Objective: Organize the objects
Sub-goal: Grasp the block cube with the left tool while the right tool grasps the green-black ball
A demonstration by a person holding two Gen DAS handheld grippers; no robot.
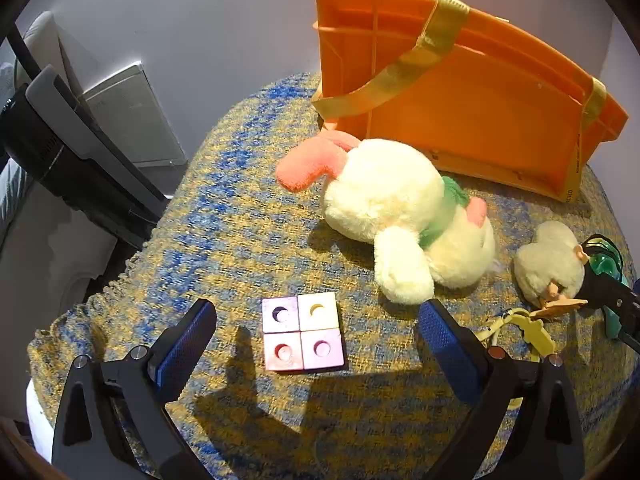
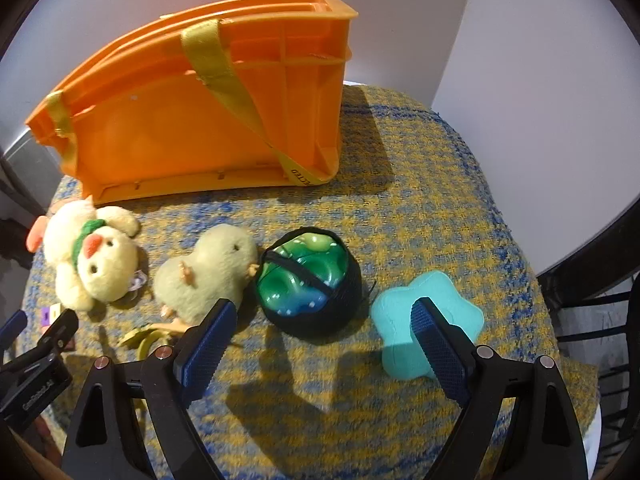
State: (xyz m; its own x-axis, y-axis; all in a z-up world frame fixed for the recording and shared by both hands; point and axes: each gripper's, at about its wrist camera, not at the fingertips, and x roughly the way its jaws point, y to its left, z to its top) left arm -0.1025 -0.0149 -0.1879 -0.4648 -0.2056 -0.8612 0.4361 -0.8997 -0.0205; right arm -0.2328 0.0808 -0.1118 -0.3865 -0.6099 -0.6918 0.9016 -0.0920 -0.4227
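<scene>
An orange crate [image 1: 460,92] with yellow straps stands at the back of a blue-and-yellow woven cloth [image 1: 240,220]; it also shows in the right wrist view [image 2: 200,120]. A pastel four-square block [image 1: 302,332] lies between the fingers of my open, empty left gripper [image 1: 316,336]. A large cream plush chick [image 1: 400,216] [image 2: 96,256] lies beyond it, and a small plush chick [image 1: 548,264] [image 2: 208,272] further right. My right gripper [image 2: 324,336] is open and empty, just in front of a green ball in black mesh [image 2: 308,280]. A teal star pad [image 2: 428,320] lies behind its right finger.
A yellow keyring tag [image 1: 528,328] lies by the small chick. Grey panels and a black device [image 1: 80,144] stand off the cloth's left edge. A dark metal chair frame [image 2: 600,320] stands at the right. A white wall is behind the crate.
</scene>
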